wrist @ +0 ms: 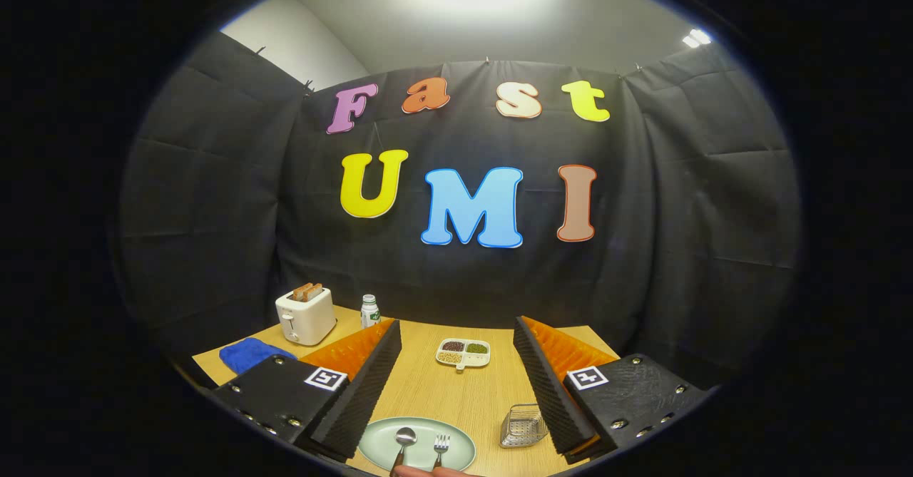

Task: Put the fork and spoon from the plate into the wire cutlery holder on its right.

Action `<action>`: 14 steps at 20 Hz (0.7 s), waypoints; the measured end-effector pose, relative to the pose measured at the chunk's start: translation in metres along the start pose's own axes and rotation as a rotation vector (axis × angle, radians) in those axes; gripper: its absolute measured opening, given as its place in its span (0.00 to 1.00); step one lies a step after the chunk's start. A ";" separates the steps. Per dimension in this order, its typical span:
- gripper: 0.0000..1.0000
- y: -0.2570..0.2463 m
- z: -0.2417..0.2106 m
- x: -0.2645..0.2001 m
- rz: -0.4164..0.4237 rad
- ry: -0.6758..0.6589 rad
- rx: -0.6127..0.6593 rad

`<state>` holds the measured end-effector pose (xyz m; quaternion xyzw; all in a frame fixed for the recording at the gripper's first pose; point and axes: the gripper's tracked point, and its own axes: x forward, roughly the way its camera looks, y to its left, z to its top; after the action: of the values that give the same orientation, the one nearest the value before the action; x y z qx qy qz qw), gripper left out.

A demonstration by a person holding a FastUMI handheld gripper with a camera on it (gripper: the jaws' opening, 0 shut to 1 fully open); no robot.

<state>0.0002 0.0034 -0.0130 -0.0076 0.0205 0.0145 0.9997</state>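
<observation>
nothing is moved yet: my tongs hang wide open and empty above the wooden counter, while the spoon and fork lie side by side on the pale green plate below them, the wire cutlery holder standing empty just to its right.

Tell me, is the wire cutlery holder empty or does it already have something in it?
Empty: the wire cutlery holder shows bare mesh, while the spoon and fork lie on the plate. The gripper fingers are open, holding nothing.
</observation>
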 end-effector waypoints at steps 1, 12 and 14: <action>0.97 0.000 -0.002 0.000 0.001 0.004 -0.001; 0.97 0.009 -0.084 0.003 0.084 0.318 -0.020; 0.97 0.006 -0.100 0.002 0.078 0.362 -0.043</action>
<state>-0.0023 0.0079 -0.1126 -0.0305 0.2000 0.0521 0.9779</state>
